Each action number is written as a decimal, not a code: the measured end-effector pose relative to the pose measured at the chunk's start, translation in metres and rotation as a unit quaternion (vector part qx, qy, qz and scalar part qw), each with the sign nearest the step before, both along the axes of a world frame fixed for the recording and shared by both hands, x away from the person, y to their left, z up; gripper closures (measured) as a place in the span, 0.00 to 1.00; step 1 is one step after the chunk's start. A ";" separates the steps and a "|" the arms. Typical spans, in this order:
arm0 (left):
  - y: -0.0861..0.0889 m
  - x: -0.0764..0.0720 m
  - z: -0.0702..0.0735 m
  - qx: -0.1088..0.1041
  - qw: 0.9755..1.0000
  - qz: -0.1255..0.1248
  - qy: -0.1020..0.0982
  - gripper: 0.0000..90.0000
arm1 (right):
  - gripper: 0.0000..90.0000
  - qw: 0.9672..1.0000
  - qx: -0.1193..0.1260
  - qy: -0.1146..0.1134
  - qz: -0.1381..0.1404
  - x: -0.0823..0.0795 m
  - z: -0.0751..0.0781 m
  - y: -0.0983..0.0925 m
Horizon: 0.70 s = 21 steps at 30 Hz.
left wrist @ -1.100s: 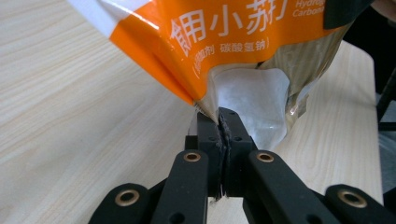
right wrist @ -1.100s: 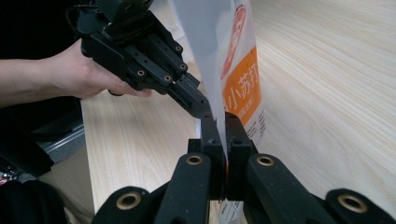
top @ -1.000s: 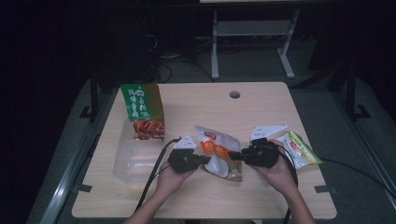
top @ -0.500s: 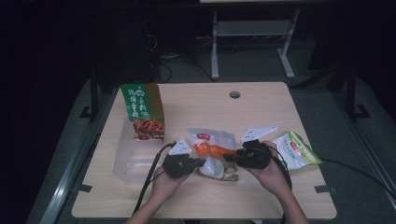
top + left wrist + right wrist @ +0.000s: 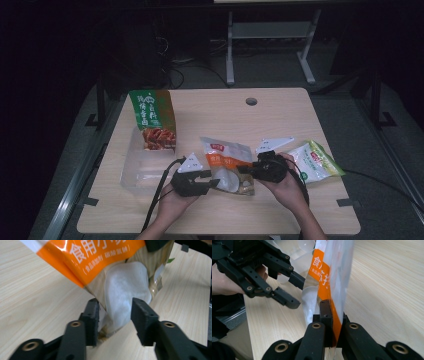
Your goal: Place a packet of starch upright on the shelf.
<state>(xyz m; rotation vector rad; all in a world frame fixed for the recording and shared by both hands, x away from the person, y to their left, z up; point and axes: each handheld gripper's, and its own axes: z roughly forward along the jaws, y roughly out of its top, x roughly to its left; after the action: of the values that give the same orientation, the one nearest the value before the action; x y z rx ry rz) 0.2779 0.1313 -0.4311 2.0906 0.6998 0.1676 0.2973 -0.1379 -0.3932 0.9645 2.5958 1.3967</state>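
Orange-white pouch pinched in right gripper fingers; between parted left gripper fingers.

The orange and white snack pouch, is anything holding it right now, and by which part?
The right gripper clamps the orange and white snack pouch by its edge. The left gripper has just opened; its fingers straddle the lower end without pressing.
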 end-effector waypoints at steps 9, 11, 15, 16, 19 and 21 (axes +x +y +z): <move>0.015 -0.014 -0.002 -0.030 1.000 0.000 0.008 0.49 | 1.00 1.000 -0.004 -0.020 -0.003 -0.006 0.009 0.000; 0.016 -0.017 -0.001 -0.024 1.000 -0.001 0.002 0.46 | 1.00 1.000 -0.002 -0.018 -0.007 -0.007 0.010 -0.001; 0.016 -0.024 0.000 -0.026 1.000 -0.004 0.001 0.43 | 1.00 1.000 0.000 -0.023 -0.008 -0.006 0.014 -0.001; 0.017 -0.025 0.000 -0.021 1.000 -0.007 -0.002 0.43 | 1.00 1.000 -0.002 -0.024 -0.009 -0.006 0.015 -0.001; 0.018 -0.029 0.001 -0.020 1.000 -0.012 -0.003 0.42 | 1.00 1.000 -0.002 -0.024 -0.009 -0.006 0.017 0.000; 0.018 -0.031 0.002 -0.020 1.000 -0.015 -0.004 0.41 | 1.00 1.000 -0.002 -0.025 -0.010 -0.004 0.020 0.001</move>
<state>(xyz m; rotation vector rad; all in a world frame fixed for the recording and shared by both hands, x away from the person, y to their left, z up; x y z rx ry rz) 0.2468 0.1496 -0.4293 2.0602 0.6606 0.1438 0.2934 -0.1366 -0.3731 0.9395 2.5465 1.3925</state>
